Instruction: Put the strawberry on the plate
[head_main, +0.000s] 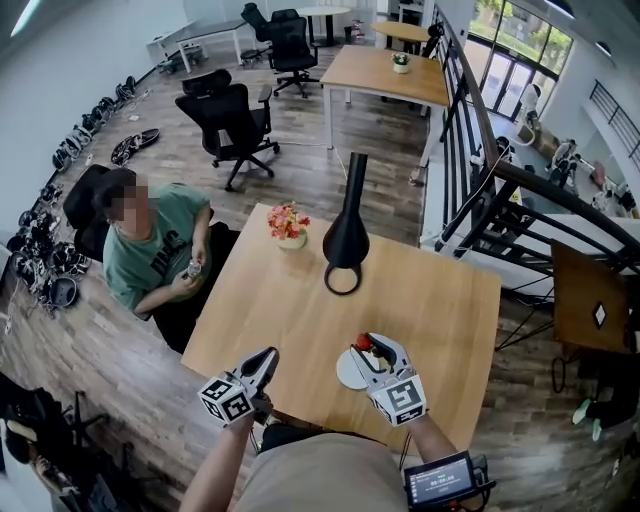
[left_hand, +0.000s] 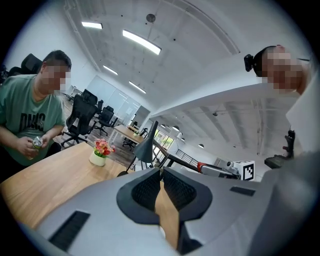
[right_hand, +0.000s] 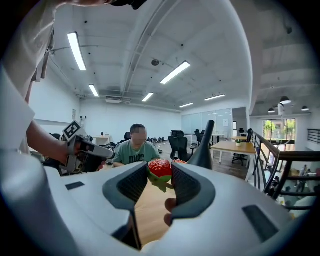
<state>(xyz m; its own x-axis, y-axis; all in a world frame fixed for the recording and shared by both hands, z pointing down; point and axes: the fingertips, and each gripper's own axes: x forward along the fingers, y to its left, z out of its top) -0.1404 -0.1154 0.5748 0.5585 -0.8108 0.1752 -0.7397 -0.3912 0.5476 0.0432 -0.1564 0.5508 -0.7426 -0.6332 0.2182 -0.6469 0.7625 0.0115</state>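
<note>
A red strawberry (right_hand: 160, 168) with green leaves sits between the pads of my right gripper (right_hand: 160, 174), which is shut on it. In the head view the strawberry (head_main: 364, 343) hangs at the far edge of a small white plate (head_main: 346, 376) near the table's front edge, with the right gripper (head_main: 369, 345) over the plate. My left gripper (head_main: 268, 356) is to the left of the plate, above the wooden table (head_main: 430, 300). Its jaws (left_hand: 160, 173) meet at the tips with nothing between them.
A tall black vase (head_main: 347, 232) and a small pot of flowers (head_main: 288, 226) stand at the table's far side. A person in a green shirt (head_main: 155, 245) sits at the table's left edge. A black railing (head_main: 480, 170) runs along the right, and office chairs (head_main: 232, 125) stand beyond.
</note>
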